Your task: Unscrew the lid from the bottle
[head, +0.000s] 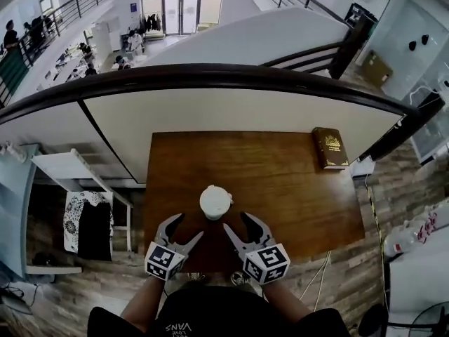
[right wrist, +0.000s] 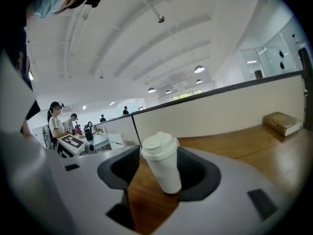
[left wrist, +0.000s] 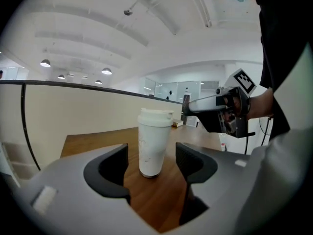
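Head view looks down on a brown wooden desk (head: pixel 295 195) with a white bottle (head: pixel 215 203) standing upright near the middle of its near edge. The white lid (head: pixel 215 196) sits on the bottle (so whatever is inside stays hidden). The bottle's body tapers toward its foot, and the lid is its widest part. A dark book (head: pixel 329 147) lies flat by the far right corner, well apart from the bottle.

The left gripper (head: pixel 189 225) is at the near edge, just left of the bottle, with its tips angled in toward it. Left gripper view shows its jaws standing well apart with nothing pressed between them. The bottle stands beyond the tips, framed in the gap, with bare desk showing on either side of its foot. Past the bottle in that view, a hand (left wrist: pixel 257 106) holds the other gripper.

The right gripper (head: pixel 236 220) is at the near edge just right of the bottle, also angled inward. Right gripper view shows its jaws apart too, gripping nothing. The bottle rises in the gap close to the tips, nearer the jaw at the picture's right (whether it brushes that jaw I cannot tell), and the pads do not clamp it.
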A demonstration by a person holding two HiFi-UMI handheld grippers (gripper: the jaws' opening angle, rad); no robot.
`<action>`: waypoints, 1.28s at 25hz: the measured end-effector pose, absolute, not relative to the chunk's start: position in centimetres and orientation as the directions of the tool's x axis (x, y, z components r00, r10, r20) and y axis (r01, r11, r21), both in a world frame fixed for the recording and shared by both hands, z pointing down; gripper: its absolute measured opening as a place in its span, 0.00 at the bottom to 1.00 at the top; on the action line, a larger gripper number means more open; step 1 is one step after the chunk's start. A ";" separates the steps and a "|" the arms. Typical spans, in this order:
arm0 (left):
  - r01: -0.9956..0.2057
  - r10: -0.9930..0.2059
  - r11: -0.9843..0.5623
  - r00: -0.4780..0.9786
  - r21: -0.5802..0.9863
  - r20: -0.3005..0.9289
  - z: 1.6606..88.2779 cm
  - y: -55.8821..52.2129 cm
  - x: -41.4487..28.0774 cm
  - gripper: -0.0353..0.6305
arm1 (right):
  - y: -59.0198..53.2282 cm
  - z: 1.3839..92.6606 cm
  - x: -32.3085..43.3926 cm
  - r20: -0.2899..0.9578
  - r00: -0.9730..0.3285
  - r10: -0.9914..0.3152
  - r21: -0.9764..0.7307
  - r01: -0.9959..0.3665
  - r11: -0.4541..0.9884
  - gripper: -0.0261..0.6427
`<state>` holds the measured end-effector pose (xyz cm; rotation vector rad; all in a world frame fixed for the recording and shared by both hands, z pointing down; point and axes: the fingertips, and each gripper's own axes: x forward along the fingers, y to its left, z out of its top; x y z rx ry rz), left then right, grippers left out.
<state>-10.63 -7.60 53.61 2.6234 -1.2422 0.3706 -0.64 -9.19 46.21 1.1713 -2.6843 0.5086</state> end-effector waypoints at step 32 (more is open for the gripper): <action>-0.501 -0.455 -0.858 0.843 0.113 0.286 58.7 -13.7 -4.1 0.59 | -13.9 48.0 -5.4 0.305 -0.615 -0.727 0.003 -0.763 0.647 0.50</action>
